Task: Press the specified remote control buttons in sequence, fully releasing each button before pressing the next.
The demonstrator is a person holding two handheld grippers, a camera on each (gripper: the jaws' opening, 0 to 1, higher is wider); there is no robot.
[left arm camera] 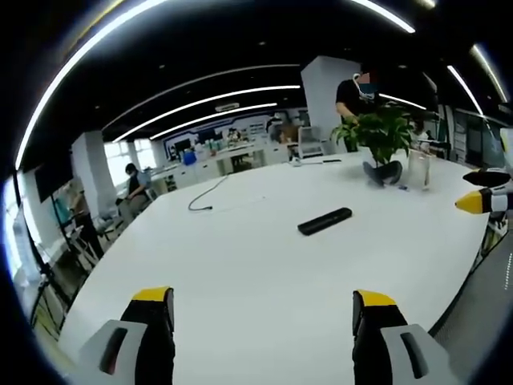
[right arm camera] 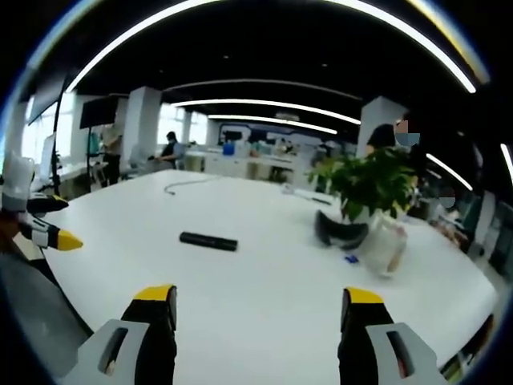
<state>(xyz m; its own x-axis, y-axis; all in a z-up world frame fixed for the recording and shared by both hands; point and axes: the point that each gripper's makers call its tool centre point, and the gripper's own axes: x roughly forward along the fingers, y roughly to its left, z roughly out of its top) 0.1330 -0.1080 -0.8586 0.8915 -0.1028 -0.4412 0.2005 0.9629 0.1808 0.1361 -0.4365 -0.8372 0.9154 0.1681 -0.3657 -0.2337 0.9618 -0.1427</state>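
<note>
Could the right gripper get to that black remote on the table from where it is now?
Probably yes. The remote lies alone on the bare white table, ahead of the open right gripper. Nothing stands between them; the plant and the glass jar sit off to the side.

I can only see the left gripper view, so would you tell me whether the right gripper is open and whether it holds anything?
Observer: In the right gripper view, the right gripper is open. Its fingers are wide apart, with only bare table between them.
Operator: Thank you. Where is the remote from there?
Observer: The remote lies flat on the table ahead of that gripper, left of centre in that view and apart from its fingers.
Operator: And how does my left gripper look from that side?
Observer: The left gripper shows at that view's left edge, by the table's edge, with a yellow tip pointing inward and nothing held.
</note>
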